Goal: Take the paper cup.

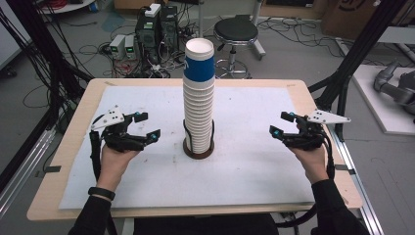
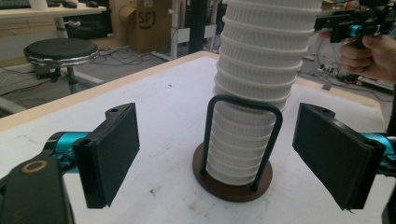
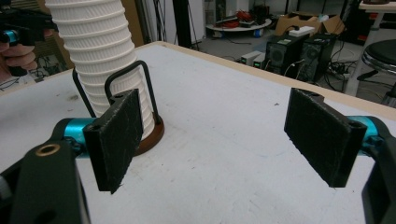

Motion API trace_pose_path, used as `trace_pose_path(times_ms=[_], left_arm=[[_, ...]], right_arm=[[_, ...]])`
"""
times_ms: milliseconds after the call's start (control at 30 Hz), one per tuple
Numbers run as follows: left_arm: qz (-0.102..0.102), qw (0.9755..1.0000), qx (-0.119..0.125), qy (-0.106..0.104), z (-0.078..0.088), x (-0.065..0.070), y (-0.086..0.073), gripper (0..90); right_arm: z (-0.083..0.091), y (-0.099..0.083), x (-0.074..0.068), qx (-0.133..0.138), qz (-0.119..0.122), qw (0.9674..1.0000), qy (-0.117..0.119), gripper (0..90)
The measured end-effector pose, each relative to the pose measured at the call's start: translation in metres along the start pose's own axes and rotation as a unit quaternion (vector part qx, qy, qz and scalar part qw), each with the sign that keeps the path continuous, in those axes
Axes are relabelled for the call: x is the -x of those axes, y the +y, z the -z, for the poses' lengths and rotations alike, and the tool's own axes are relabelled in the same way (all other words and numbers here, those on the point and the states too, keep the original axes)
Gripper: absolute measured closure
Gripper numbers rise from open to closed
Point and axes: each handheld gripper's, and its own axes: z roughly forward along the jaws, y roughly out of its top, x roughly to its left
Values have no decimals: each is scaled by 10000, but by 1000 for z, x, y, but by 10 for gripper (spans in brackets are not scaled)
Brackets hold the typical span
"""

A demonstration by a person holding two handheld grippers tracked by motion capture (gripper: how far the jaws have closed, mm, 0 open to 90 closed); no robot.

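Since the tall cup stack (image 1: 199, 105) stands in its holder (image 1: 198, 149) between the two grippers, well apart from each, a good first reach would likely steady the lower stack before lifting the blue top cup (image 1: 199, 61) straight up (it may tip easily). The left gripper (image 1: 143, 126) and right gripper (image 1: 279, 124) both have jaws spread wide, empty, above the worktop (image 1: 254, 161).

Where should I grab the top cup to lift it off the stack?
Grip the top cup across its blue band, just below the rim, coming in level from the side with the right gripper. It stands upright and proud of the stack, and the wire holder guards only the bottom.
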Motion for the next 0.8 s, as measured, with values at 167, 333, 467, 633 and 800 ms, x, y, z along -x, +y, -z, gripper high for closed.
trace_pose_path(times_ms=[167,333,467,633,800], left_arm=[[-65,10000,18,-41,-1,4,8,134],[-13,9998,30,-184,-4,7,17,125],[28,9993,46,-361,-9,11,28,107],[18,9987,75,-513,-15,16,40,92],[27,9980,103,-616,-20,18,50,89]], right_arm=[[1,0,0,6,-24,10000,-6,197],[1,1,0,41,-1,10000,18,197],[1,1,-1,18,-8,10000,40,197],[0,1,-1,10,-16,10000,35,197],[0,1,0,18,0,10000,40,197]])
